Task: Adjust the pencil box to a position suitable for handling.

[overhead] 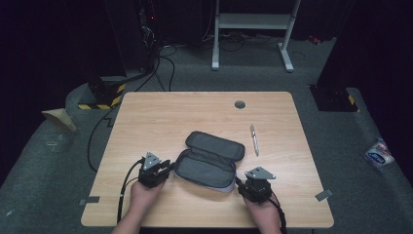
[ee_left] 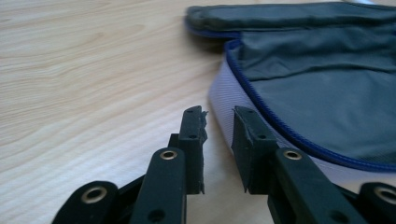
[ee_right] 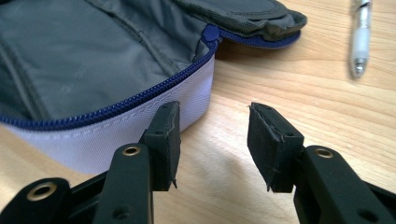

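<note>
A: What is seen from the high view?

B: An open pencil case [overhead: 209,160] is laid flat on the wooden surface [overhead: 160,112], between the left gripper [overhead: 168,167] and the right gripper [overhead: 239,184]. Each gripper is held just beside one end of the case's nearer half. A pen [overhead: 253,139] is seen beyond the right gripper's fingers, well apart from them.

A: And from the left gripper view?

B: The fingers [ee_left: 194,135] are brought to a narrow gap, and nothing is clamped. The case's pale side wall [ee_left: 224,100] is found just ahead of the gap and to its right, with the blue zip edge above it. Whether the right-hand finger touches the wall cannot be told.

A: The right gripper view?

B: There a wider gap is kept between the fingers [ee_right: 163,135], and bare wood is seen through it. The case's pale wall [ee_right: 140,123] is placed to the left of the left finger, right up against it or just behind. The pen [ee_right: 360,39] is seen far ahead, to the right.

A: Which step is judged to be in hand?

B: The approach to the case's two ends; no grip is yet made. The case is probably to be steadied or its halves folded together.

A: What is called for next?

B: Each pair of fingers must be set astride the wall's rim and closed on fabric, not on wood.
</note>
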Demonstrator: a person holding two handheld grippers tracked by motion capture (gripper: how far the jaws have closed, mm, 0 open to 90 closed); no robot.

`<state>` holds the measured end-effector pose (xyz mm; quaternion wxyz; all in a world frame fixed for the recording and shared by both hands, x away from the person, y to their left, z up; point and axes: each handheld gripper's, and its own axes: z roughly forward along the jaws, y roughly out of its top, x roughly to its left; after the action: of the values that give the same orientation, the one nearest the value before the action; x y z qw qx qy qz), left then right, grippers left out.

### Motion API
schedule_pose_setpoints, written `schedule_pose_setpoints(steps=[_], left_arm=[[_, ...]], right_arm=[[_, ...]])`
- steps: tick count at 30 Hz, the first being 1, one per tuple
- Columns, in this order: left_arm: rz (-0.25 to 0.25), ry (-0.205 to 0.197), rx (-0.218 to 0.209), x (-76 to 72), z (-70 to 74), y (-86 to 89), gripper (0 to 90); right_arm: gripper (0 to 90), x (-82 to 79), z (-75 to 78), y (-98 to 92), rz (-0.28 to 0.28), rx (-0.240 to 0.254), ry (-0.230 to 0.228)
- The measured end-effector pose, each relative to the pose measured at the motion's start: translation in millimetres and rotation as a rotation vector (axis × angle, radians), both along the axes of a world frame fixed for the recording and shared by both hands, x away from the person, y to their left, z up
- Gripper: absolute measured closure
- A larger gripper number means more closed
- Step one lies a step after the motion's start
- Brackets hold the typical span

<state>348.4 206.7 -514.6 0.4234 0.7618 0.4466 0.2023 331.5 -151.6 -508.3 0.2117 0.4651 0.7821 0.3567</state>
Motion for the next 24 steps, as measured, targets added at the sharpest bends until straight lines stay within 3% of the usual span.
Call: schedule_pose_setpoints(steps=[1, 4, 7, 10, 13, 14, 24], left_arm=[[0.000, 0.000, 0.000, 0.0, 0.0, 0.0, 74.6], [-0.082, 0.020, 0.029, -19.3, -0.9, -14.5, 74.8], [-0.101, 0.005, 0.025, -23.3, 1.6, -20.0, 74.8], [-0.079, 0.000, 0.038, -19.8, 0.7, -21.8, 74.9], [-0.054, 0.018, 0.060, -12.9, -4.2, -20.2, 75.9], [-0.051, 0.032, 0.049, -10.8, -5.9, -21.8, 75.9], [-0.048, 0.038, 0.054, -16.8, -6.0, -20.4, 76.7]], right_arm=[[54.0, 1.0, -0.6, -2.7, -0.010, -0.001, 0.000], [53.9, 4.4, -2.8, -14.5, -0.039, -0.017, 0.001], [53.5, 7.4, -4.7, -25.4, -0.068, -0.026, 0.001], [53.2, 8.7, -4.7, -30.3, -0.080, -0.022, 0.001], [55.2, 10.2, -3.8, -32.0, -0.074, -0.010, -0.006], [55.8, 11.0, -4.0, -30.5, -0.067, -0.010, -0.005], [58.7, 23.7, -7.4, -14.8, -0.044, -0.027, 0.004]])
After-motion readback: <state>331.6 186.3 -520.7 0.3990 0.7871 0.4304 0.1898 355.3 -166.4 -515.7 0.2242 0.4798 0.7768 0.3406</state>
